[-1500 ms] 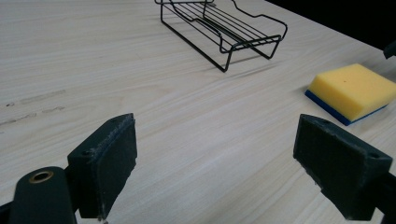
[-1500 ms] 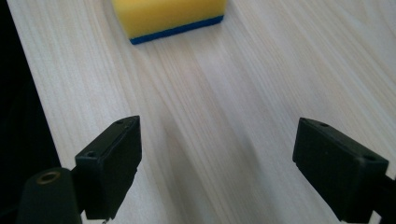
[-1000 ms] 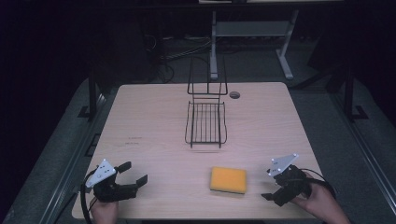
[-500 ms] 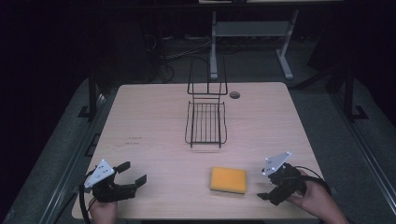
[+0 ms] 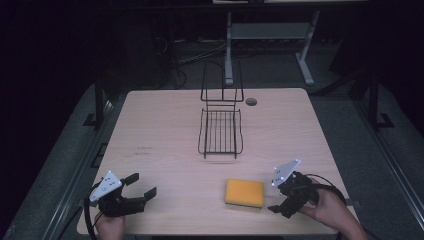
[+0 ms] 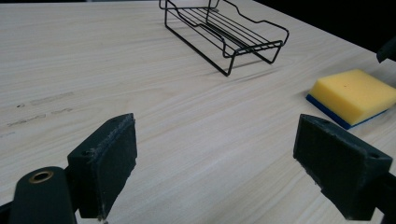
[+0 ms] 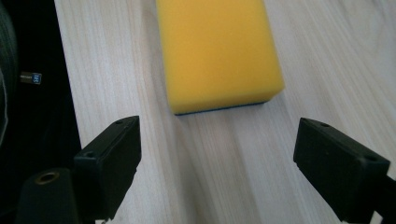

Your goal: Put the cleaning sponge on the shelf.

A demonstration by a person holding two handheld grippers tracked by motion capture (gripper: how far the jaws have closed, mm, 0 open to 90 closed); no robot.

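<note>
The sponge (image 5: 244, 193) lies flat on the table (image 5: 165, 130) at about 5 o'clock from the table's centre, yellow foam up, a thin blue scrub layer touching the wood. It looks light and soft, so it should squash under pressure and not slip; the foam will give before the blue base does. The right gripper (image 5: 280, 200) sits just beside it at its 3 o'clock side, jaws spread wide and empty, the sponge's short end lying ahead between them in the right gripper view. A hold across the narrow width, low near the blue layer, seems the firmest. The left gripper (image 5: 142, 187) rests near 7 o'clock, jaws also wide and empty. The wire rack (image 5: 220, 131) stands at 12 o'clock, well apart from the sponge
</note>
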